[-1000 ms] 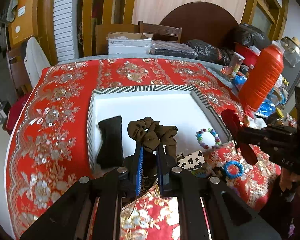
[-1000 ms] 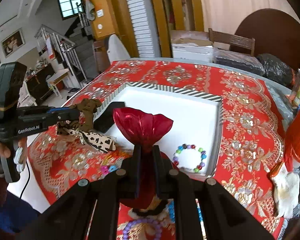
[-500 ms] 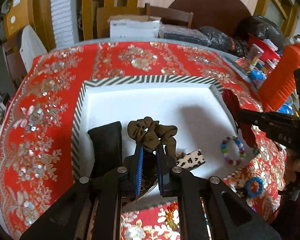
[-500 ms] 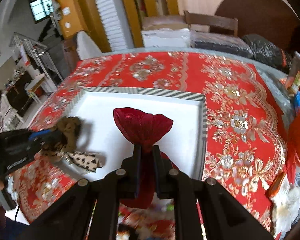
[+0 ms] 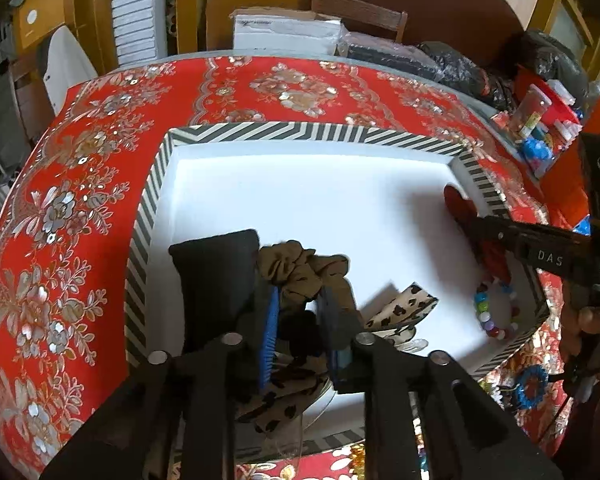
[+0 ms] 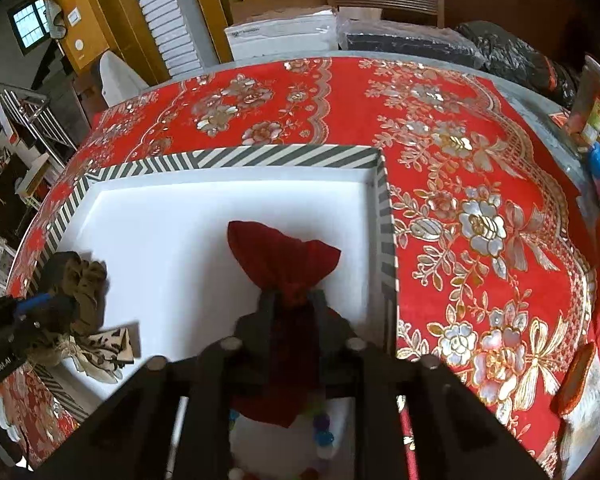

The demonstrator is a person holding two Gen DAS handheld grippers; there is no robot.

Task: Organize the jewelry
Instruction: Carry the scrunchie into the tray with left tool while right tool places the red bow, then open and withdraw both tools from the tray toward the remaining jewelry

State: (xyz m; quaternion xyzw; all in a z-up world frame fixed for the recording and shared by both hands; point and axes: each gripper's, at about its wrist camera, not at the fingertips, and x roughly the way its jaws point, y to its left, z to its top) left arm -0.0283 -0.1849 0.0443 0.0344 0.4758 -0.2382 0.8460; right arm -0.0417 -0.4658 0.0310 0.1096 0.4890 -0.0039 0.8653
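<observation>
A white tray with a striped rim (image 5: 268,133) (image 6: 284,157) lies on the red floral tablecloth. My left gripper (image 5: 298,300) is shut on a brown scrunchie (image 5: 300,266) and holds it over the tray's near left part; it also shows in the right wrist view (image 6: 82,276). My right gripper (image 6: 292,298) is shut on a red bow (image 6: 280,256) over the tray's right side; the bow shows in the left wrist view (image 5: 458,204). In the tray lie a black pouch (image 5: 216,268), a leopard-print piece (image 5: 400,308) and a colourful bead bracelet (image 5: 490,316).
A blue scrunchie (image 5: 534,384) lies on the cloth beside the tray's near right corner. Bottles and clutter (image 5: 540,120) stand at the table's right edge. A white box (image 6: 280,36) and a chair (image 6: 384,0) are behind the table.
Both grippers have moved forward and down over the tray with their items still held. The scrunchie now hangs close to the black pouch; the red bow is inside the tray's right edge.
</observation>
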